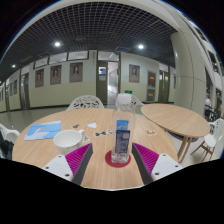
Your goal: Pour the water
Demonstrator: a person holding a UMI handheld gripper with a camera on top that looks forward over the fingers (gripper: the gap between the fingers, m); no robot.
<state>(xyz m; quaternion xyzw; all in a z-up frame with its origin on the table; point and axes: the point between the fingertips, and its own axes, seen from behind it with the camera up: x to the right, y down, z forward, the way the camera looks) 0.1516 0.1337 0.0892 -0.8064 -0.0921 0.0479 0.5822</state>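
Your gripper (112,160) stands wide open, holding nothing; the water bottle (121,141) stands upright on a red coaster between the fingers, at the tabletop's (160,118) near edge. Likely light, thin plastic, slippery: squeeze gently at mid-body.

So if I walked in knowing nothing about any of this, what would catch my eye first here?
Probably the clear water bottle with the blue label, standing upright on a red coaster between the gripper's two open fingers with their magenta pads. Next, the white bowl to the left of the bottle on the wooden table, with a blue sheet lying beyond it. Farther back, a white chair stands at the table's far side.
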